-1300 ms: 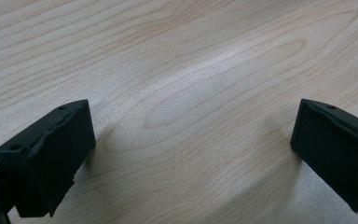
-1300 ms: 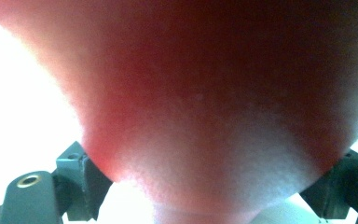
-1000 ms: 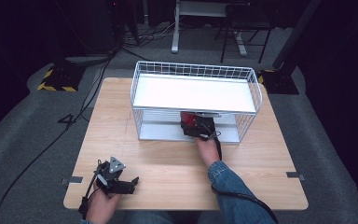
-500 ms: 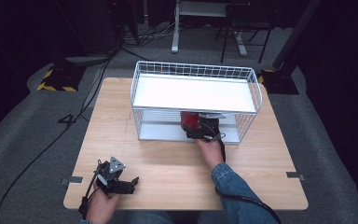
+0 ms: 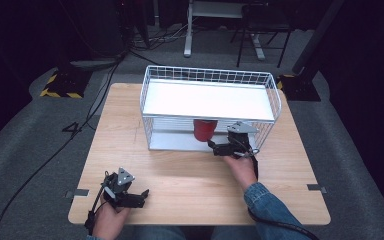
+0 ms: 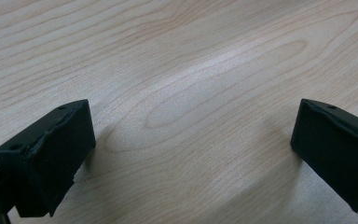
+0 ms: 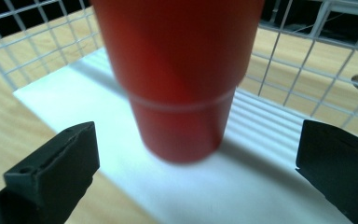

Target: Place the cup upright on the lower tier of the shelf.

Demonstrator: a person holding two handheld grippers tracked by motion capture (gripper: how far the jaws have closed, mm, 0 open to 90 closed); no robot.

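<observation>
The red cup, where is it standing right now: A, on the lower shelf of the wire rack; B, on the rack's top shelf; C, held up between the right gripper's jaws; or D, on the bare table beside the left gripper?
A: the red cup stands on the lower white shelf of the wire rack, under the top shelf, and the right gripper is open in front of it.

Red cup (image 5: 204, 129), frame centre; white wire rack (image 5: 275, 107), white shelf panels; pale wood-grain table (image 5: 180, 175); black gripper jaws; yellow-black hazard stripes (image 5: 60, 92), upper left; blue denim sleeve (image 5: 270, 205).
</observation>
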